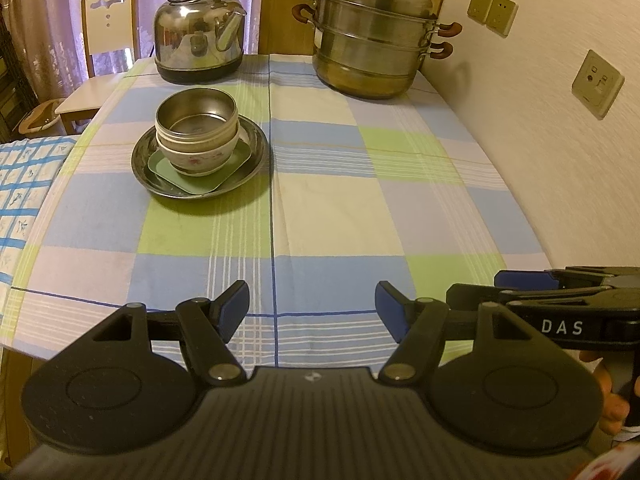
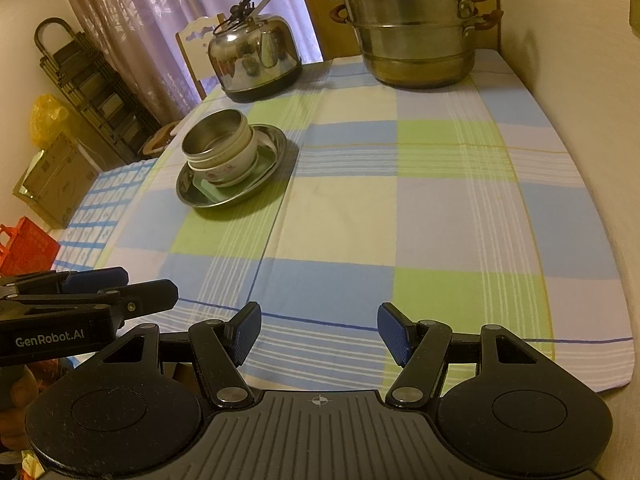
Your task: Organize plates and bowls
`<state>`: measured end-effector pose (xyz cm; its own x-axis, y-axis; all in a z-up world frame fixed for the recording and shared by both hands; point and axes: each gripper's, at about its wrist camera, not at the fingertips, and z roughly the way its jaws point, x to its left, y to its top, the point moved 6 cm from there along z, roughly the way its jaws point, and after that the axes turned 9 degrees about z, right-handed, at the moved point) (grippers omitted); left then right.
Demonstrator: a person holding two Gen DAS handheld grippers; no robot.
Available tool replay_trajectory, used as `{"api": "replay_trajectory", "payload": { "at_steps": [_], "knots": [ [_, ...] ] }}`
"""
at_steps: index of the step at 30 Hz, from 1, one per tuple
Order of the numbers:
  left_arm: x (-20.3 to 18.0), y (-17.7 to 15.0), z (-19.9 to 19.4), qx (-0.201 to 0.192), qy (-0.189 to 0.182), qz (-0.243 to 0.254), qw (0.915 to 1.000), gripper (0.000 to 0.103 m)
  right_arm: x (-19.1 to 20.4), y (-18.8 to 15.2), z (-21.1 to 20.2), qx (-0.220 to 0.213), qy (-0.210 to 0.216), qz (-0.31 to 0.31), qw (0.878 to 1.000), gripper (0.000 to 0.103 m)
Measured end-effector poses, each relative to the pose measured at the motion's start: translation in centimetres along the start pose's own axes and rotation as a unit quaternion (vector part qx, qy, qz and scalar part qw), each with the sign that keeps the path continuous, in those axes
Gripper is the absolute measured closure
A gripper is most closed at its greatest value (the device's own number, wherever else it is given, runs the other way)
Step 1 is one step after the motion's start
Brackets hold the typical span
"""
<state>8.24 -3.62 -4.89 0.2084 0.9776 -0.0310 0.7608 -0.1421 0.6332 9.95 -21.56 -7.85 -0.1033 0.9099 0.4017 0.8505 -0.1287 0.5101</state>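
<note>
Checked cloth in blue, green and cream covers the desk, which stands against a pale wall with sockets. At the far edge sit a steel kettle on the left and a tiered steel steamer pot on the right, well apart from each other. A white chair stands beyond the kettle, in front of a pink curtain.

On the left half of the desk, just in front of the kettle, the dishes are stacked in one pile. A round steel plate lies at the bottom, a small green square plate lies in it, and a white floral bowl stands on that. A pale bowl nests inside it, with a steel bowl on top.

My left tongs hover over the near edge of the desk, fingers spread wide with nothing between them. My right tongs hover just beside them, spread equally wide and also holding nothing. Both are well apart from the stack.
</note>
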Motion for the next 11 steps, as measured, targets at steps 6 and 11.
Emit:
{"api": "replay_trajectory", "payload": {
  "at_steps": [6, 11],
  "knots": [
    [0.40, 0.03, 0.02, 0.000, 0.000, 0.000, 1.0000, 0.035, 0.00, 0.04, 0.01, 0.000, 0.000, 0.000, 1.000, 0.038],
    [0.97, 0.21, 0.17, 0.001, 0.001, 0.000, 1.0000, 0.035, 0.04, 0.12, 0.19, 0.000, 0.000, 0.002, 1.000, 0.038]
  ]
}}
